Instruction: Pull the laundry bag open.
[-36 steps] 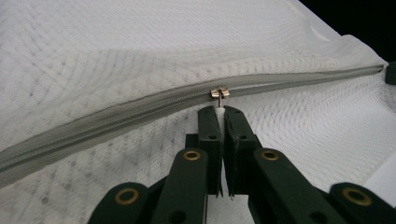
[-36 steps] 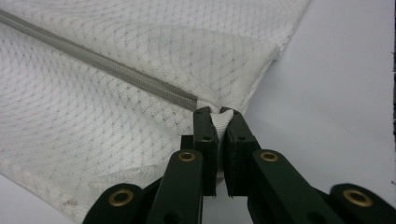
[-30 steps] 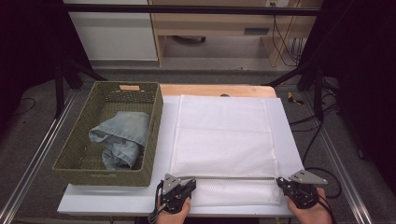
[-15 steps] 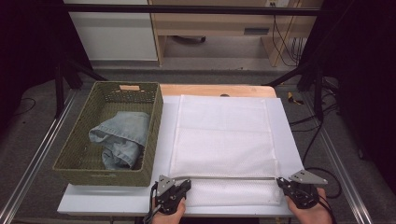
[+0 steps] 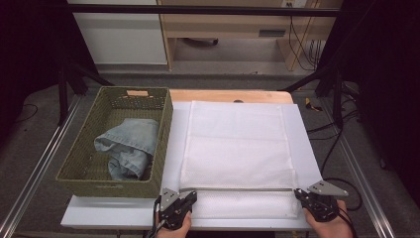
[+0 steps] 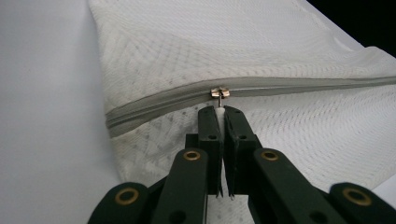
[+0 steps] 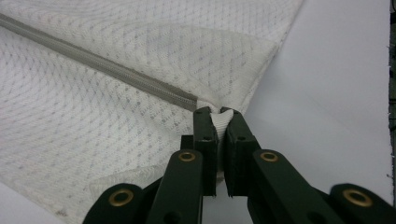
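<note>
White table (image 5: 302, 144), one mesh bag (image 5: 237, 144), two tongs

L gripper (image 5: 184, 198) bottom centre-left of high view, jaws pinched tight, hand under it. R gripper (image 5: 303, 195) bottom right, jaws also clamped, both pointing up-frame.

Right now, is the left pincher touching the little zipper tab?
Touching. The left gripper view shows the left gripper with its jaws pinched shut on the zipper pull of the mesh bag.

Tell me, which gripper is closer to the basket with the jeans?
Left. The left gripper sits just below the basket corner; the right gripper is across the white mesh bag, at its far side.
</note>
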Demonstrator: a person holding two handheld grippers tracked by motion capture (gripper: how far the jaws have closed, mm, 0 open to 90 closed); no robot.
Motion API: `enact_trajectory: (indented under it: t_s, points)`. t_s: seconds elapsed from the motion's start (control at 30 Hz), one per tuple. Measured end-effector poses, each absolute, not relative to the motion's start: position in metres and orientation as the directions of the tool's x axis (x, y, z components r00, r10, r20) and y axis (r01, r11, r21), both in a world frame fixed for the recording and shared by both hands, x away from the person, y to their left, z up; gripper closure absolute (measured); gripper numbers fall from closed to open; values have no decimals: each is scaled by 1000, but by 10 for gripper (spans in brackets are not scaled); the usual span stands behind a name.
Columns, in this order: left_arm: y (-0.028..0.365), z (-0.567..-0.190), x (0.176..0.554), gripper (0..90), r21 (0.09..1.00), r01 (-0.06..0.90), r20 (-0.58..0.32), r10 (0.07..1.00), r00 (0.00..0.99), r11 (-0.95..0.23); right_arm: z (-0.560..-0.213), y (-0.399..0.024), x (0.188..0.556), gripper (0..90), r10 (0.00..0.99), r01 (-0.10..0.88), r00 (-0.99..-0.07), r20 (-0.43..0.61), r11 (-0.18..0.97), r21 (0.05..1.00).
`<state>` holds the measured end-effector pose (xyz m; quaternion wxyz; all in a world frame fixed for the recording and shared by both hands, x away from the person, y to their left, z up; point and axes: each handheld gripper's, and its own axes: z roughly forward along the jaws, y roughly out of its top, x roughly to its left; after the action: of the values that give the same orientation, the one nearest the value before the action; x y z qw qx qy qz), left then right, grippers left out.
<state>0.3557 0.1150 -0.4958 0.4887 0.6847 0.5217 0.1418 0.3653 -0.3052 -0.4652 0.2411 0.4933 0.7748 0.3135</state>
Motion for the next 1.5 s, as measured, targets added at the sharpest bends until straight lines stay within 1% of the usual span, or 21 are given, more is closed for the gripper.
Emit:
enact_trajectory:
  t_s: [0.63,1.03,1.5]
  points:
    - [133,-497,352,868,817,574,-324,865,382,52,-466,-309,365,858,925,626,-374,-69,306,718]
    - [136,-500,353,868,817,573,-319,874,367,58,-466,-310,365,858,931,636,-358,-68,297,712]
    - [138,-500,352,868,816,574,-321,876,360,63,-468,-310,367,858,930,640,-361,-71,303,706]
